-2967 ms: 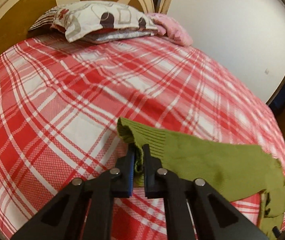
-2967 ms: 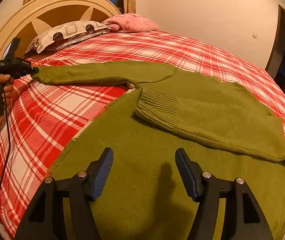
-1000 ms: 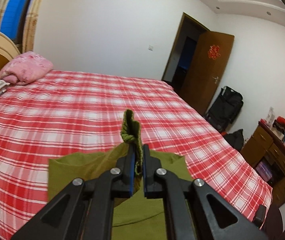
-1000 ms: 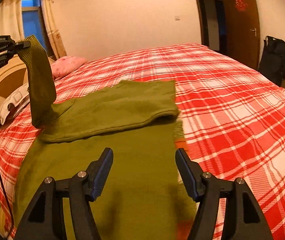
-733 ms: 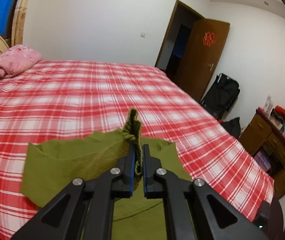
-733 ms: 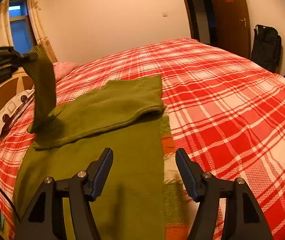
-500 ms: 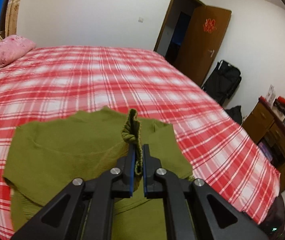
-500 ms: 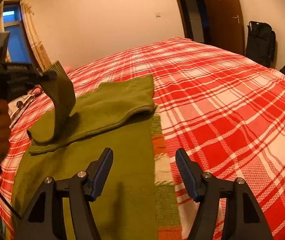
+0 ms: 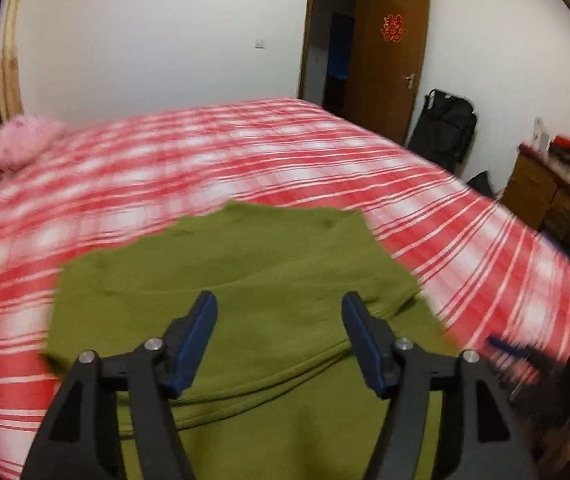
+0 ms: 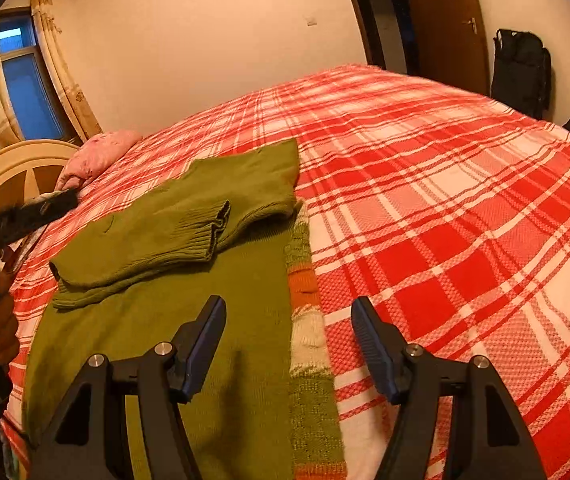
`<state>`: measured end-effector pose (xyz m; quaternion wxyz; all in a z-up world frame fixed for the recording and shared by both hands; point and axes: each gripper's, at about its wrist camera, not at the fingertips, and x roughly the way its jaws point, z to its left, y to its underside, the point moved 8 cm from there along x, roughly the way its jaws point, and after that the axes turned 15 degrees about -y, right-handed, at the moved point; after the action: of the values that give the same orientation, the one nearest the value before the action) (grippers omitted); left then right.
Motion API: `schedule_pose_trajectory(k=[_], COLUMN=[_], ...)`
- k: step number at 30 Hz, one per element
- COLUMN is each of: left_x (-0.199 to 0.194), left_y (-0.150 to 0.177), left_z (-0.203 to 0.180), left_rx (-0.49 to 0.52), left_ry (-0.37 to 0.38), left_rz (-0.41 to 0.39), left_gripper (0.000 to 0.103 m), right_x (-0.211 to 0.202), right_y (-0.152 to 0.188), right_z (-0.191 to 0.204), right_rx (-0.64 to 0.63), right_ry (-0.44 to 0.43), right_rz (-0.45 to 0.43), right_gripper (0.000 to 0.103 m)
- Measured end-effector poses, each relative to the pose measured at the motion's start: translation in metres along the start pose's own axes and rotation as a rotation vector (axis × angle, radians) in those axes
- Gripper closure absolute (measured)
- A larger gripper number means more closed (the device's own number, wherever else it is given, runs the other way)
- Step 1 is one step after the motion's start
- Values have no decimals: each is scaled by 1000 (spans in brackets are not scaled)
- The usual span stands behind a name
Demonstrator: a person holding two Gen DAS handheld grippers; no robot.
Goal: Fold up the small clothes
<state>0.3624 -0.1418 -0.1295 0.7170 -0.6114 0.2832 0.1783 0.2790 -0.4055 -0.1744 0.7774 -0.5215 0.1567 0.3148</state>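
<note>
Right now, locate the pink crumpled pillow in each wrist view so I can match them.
Left wrist view: pink crumpled pillow at the far left edge, beyond the red plaid bedspread.
Right wrist view: pillow upper left, beside the cream headboard.
Shared landmark: the green knitted sweater.

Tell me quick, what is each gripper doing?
Left gripper: open, holding nothing; its jaws have just opened above the green sweater.
Right gripper: open, holding nothing.

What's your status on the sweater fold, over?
Left gripper just opened, sleeve cuff dropped on green sweater. Right gripper open, empty. Both sleeves folded in. Nothing obstructing.
</note>
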Motion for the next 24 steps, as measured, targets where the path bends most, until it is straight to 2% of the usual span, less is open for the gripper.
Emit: schedule_pose_trajectory(k=[4,7,9,11,12,14,15,16,19,22,24], left_x=[12,27,38,48,53,60,61,65,74,73,73], left_y=[30,51,66,75,78,84,84,85,85,91,98], left_z=[84,139,173,189,192,191,188,185,185,203,219], left_rx=[24,-27,-108,-149,-160,-154,-149,-139,-122,-170,-231], left_ry=[-208,-337,-365,-386,-385,-379,-379,-370,-386,-414,-454], left_rz=[40,95,145,178,187,204,205,207,214,236,269], left_gripper=[35,35,35,35,35,35,35,35,31,22,23], right_x=[9,26,47,72,89,109,121,124,115,94,91], right_y=[-12,-29,-32,-35,-34,-31,-29,-31,-41,-52,-53], right_z=[15,38,49,54,55,54,53,52,58,71,67], right_rx=[0,-27,-8,-4,5,33,47,47,2,-111,-126], right_ry=[-59,-112,-164,-157,-157,-152,-147,-134,-115,-54,-17], right_rz=[44,77,123,163,197,231,251,241,195,146,160], right_gripper=[37,37,38,46,54,59,67,82,96,96,96])
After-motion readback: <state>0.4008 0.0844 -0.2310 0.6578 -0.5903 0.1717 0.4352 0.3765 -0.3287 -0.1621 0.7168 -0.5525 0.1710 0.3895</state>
